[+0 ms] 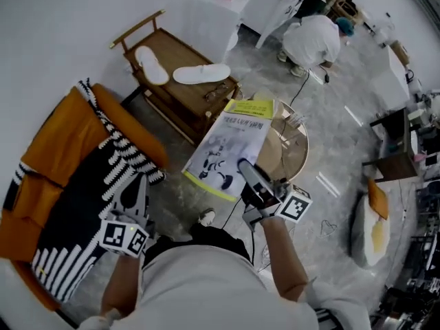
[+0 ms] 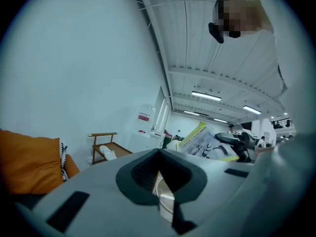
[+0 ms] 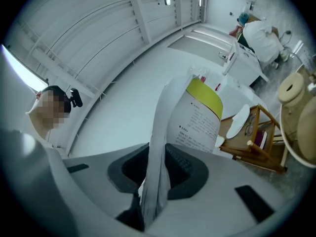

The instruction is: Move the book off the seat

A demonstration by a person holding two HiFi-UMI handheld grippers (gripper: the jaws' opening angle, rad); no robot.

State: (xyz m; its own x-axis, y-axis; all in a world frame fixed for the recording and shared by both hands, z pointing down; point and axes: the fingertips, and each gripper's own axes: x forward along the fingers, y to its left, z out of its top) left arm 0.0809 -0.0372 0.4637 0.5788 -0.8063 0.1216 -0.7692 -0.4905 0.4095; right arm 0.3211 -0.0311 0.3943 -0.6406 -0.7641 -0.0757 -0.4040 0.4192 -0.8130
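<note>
The book [image 1: 230,146] is a thin paperback with a glossy, yellow-banded cover. I judge it light, floppy and a little slick. My right gripper [image 1: 247,174] pinches it by one lower edge, and the pages splay slightly at the jaws; a hold nearer the spine should steady it. It hangs in the air, well clear of the orange seat [image 1: 55,150], on that seat's right. My left gripper [image 1: 139,198], jaws drawn together on nothing, hovers just beside the seat's striped knit throw [image 1: 69,253]. Beyond the seat stands a wooden bench [image 1: 180,91].

Book [image 1: 230,146] cover print unreadable
</note>
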